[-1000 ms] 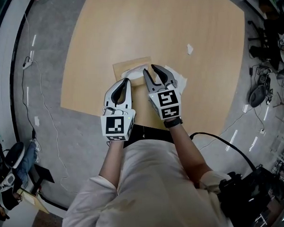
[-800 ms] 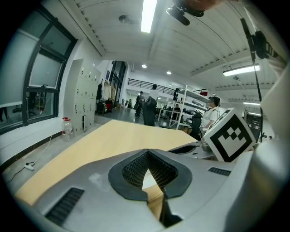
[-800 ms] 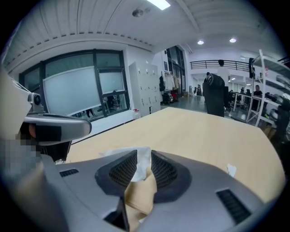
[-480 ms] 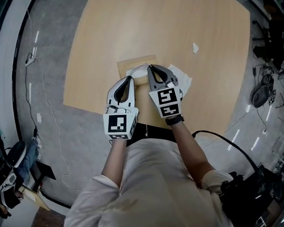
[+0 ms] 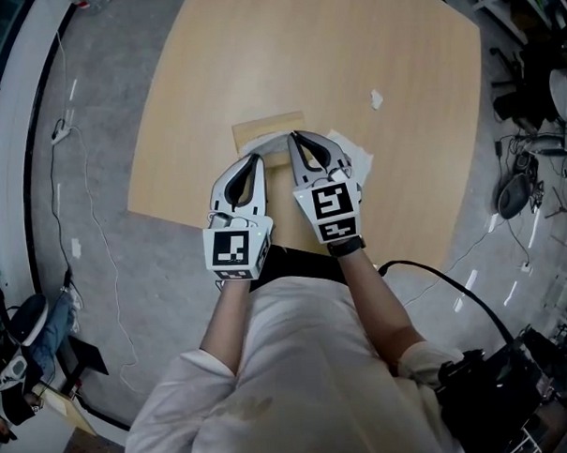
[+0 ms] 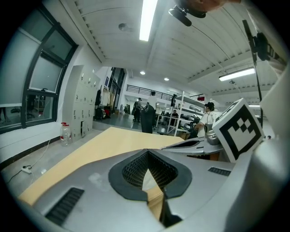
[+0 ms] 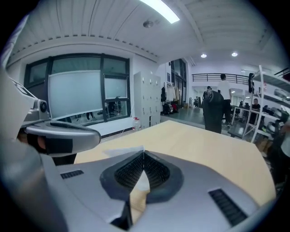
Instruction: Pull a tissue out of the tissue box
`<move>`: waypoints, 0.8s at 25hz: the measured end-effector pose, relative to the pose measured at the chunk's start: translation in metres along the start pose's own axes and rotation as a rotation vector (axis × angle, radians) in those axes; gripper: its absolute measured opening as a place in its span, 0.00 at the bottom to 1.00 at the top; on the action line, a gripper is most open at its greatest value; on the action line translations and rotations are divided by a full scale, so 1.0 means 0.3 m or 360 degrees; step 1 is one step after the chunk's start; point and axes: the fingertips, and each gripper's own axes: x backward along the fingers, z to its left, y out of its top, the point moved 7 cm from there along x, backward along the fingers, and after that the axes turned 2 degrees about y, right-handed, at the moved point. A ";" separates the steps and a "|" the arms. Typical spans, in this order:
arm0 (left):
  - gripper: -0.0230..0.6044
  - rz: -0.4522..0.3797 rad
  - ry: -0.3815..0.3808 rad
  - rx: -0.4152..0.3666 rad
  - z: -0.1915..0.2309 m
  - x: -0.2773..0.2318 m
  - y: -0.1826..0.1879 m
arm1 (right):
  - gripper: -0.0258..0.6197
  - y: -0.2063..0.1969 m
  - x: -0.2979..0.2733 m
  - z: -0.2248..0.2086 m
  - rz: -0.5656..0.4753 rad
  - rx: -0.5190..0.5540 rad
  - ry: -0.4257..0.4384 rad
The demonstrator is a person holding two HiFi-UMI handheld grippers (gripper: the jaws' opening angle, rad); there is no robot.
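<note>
A tan tissue box (image 5: 261,130) lies on the wooden table (image 5: 398,56), just beyond both grippers. My right gripper (image 5: 294,136) is over the box's near right part with its jaws together, and a pale tissue (image 7: 125,151) shows at its tips (image 7: 144,153). In the head view the gripper hides the tissue where it leaves the box. My left gripper (image 5: 254,160) hovers at the box's near edge, jaws shut with nothing between them (image 6: 147,152). Whether it touches the box I cannot tell.
A crumpled white tissue (image 5: 355,155) lies on the table right of the right gripper. A small white scrap (image 5: 376,98) sits farther right. The table's near edge runs just under my wrists. Cables and gear lie on the grey floor (image 5: 526,191).
The right gripper's jaws have gone from wide open to shut over the box's opening. The white tissue at the opening is now covered. Both grippers have risen slightly.
</note>
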 end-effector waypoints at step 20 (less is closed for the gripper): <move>0.04 -0.0036 -0.0428 -0.0148 -0.310 -0.001 0.025 | 0.05 -0.133 0.426 -0.194 -0.0103 -0.0093 -0.0620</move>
